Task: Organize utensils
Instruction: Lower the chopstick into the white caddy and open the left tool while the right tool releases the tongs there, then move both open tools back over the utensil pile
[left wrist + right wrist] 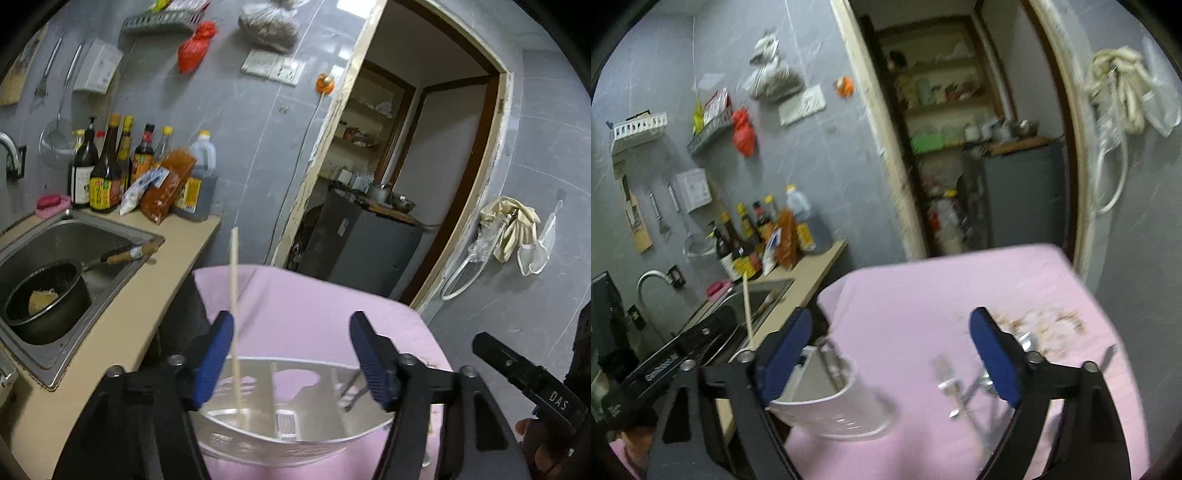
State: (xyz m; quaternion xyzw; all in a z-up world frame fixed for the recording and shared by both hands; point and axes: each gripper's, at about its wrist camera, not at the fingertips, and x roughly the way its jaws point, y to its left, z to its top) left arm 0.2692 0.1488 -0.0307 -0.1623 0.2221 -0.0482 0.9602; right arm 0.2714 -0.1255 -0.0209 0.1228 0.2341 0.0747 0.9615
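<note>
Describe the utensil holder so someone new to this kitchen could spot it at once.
Start at the pink-covered table in front of the doorway, to the right of the sink counter. On its near left part stands the white utensil holder, a divided plastic caddy with a pale chopstick standing up in it. Nothing else on the table is a container; the metal utensils lie loose beside it.

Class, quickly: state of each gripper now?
Left gripper: open, holding nothing; chopstick beside one pad.
Right gripper: open, empty.
</note>
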